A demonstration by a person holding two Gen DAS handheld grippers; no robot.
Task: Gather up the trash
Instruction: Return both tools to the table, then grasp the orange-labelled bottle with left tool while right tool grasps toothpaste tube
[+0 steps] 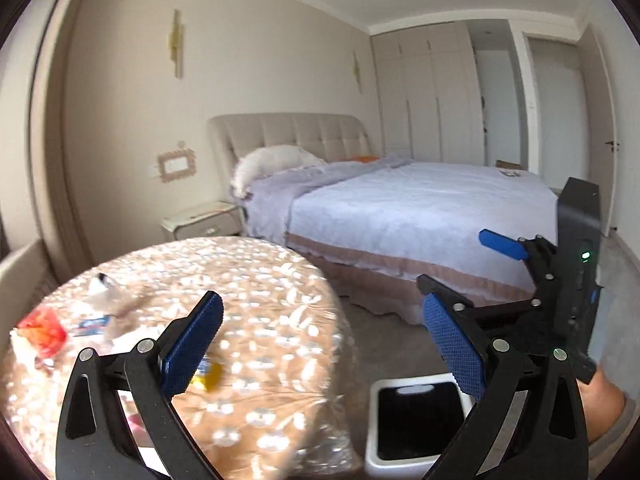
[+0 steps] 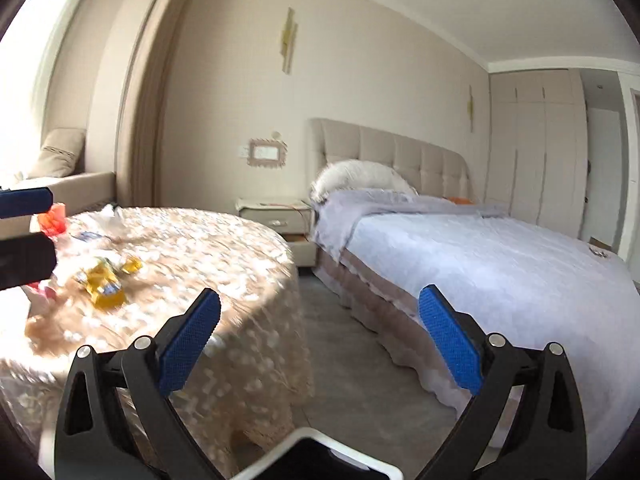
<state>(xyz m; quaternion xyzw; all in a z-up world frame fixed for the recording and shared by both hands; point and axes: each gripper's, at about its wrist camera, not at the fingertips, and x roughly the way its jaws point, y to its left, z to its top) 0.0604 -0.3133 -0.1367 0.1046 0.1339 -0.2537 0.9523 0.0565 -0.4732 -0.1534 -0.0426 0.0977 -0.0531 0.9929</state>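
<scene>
a: both grippers, left gripper (image 1: 322, 336) and right gripper (image 2: 320, 334), are spread wide and hold nothing. where's the trash?

b: crumpled yellow plastic wrappers (image 2: 105, 280) lie on the round table with the beige floral cloth (image 2: 224, 256); the white bin with the black liner (image 1: 416, 420) stands just beside it. pinch one wrapper at its middle.

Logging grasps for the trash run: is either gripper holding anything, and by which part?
Nothing is held. The left gripper and the right gripper are both open and empty.
</scene>
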